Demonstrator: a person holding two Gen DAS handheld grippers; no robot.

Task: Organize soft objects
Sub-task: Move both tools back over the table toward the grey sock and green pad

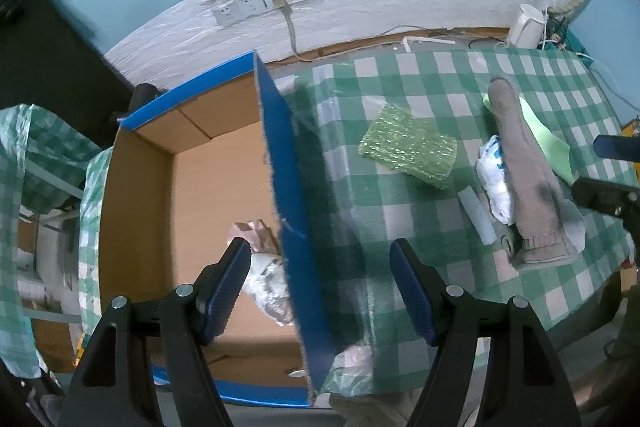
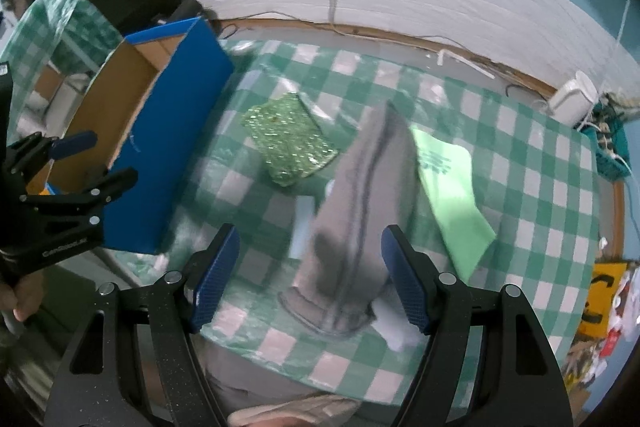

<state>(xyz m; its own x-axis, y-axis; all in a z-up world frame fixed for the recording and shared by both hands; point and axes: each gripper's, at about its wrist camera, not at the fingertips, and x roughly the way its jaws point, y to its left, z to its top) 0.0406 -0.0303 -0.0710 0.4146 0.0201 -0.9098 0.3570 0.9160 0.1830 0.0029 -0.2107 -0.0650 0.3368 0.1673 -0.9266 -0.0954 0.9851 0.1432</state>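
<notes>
In the left view, the left gripper (image 1: 320, 291) is hanging wide apart and empty over the blue box (image 1: 288, 195) wall, and in the right view, the right gripper (image 2: 310, 275) is hanging wide apart over the grey sock (image 2: 360, 211) lying on the checked cloth (image 2: 520, 167).

Showing as glossy checked plastic over the bench (image 2: 520, 163); as matt knitted cloth in the grey sock (image 2: 360, 211); as glittery rough weave in the green scouring pad (image 1: 408, 147); as raw brown cardboard inside the blue box (image 1: 208, 187).
</notes>
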